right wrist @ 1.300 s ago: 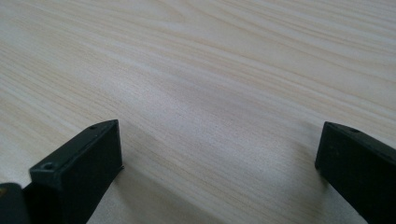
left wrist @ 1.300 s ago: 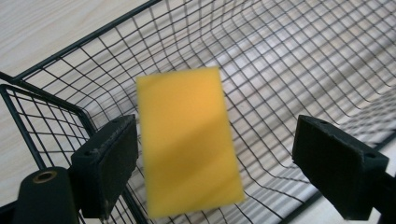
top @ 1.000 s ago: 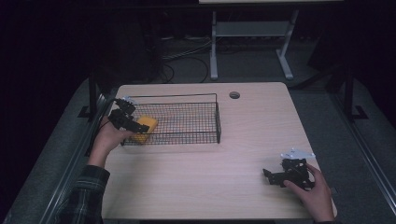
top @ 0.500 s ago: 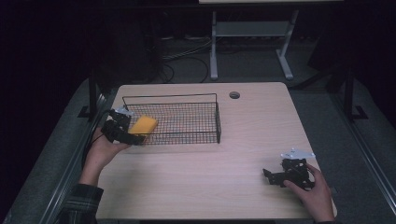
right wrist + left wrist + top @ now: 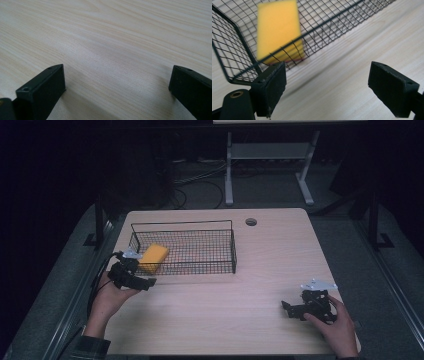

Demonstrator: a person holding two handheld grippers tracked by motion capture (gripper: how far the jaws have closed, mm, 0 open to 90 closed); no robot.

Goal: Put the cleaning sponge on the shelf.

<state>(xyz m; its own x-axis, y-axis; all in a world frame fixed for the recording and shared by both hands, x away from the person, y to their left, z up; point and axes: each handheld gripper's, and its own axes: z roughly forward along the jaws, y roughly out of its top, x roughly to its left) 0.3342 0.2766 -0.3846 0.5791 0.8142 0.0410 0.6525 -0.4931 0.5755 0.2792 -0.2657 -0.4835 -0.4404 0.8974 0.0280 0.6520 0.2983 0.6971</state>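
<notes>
The left claw (image 5: pixel 145 282), wide and empty, has backed off the sponge (image 5: pixel 153 257) lying in the basket (image 5: pixel 200 268).

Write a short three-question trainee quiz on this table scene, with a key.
1. True or false: the yellow rectangular foam sponge lies inside the black wire mesh basket.
2. The jaws of the left hand-held gripper are: A) shut on the sponge, B) open with nothing between them, C) shut on the basket rim.
3. What does the right hand-held gripper rest on?

Key: 1. True. 2. B. 3. The light wooden table, with its jaws open and nothing in them.
</notes>
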